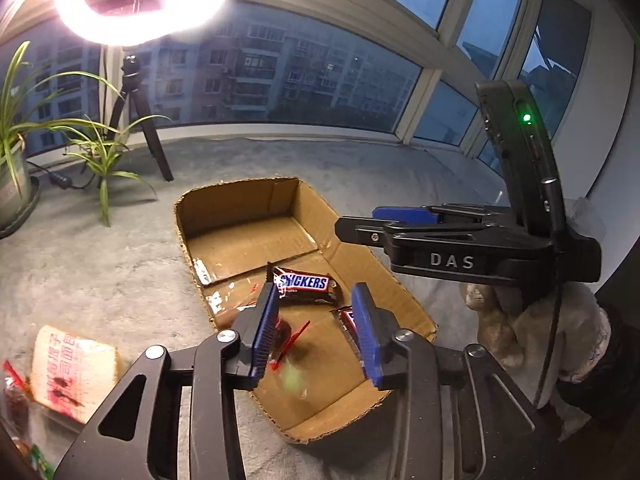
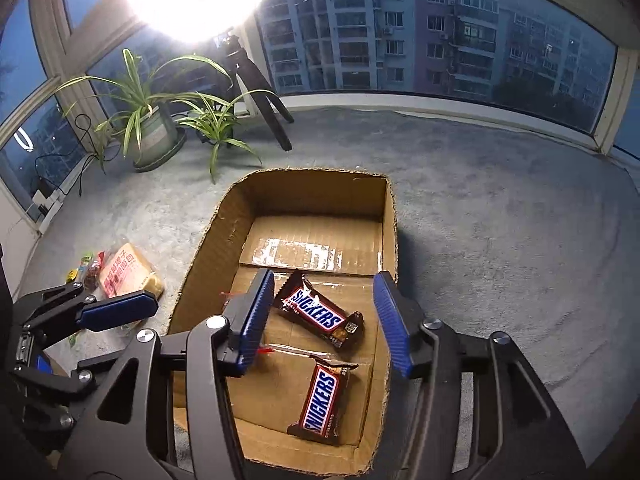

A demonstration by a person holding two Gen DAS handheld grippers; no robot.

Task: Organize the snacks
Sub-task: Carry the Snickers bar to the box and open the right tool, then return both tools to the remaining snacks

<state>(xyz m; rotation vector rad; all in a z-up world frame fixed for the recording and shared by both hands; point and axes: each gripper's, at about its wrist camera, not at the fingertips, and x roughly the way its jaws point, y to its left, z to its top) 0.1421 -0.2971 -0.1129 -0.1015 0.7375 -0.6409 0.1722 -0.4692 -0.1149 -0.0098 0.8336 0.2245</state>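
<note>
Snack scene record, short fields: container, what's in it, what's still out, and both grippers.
Container: cardboard box, open, on carpet
Inside: two Snickers bars, one mid-box, one nearer the cameras, apart
Outside: bread packet and small sweets, left of the box
Left gripper: open; a blurred sweet shows between its jaws, apparently not gripped
Right gripper: open, empty, over the box

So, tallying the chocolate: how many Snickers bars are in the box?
2, both on the cardboard box floor: one Snickers bar mid-box, another nearer the camera. Others may be hidden behind the fingers.
</note>
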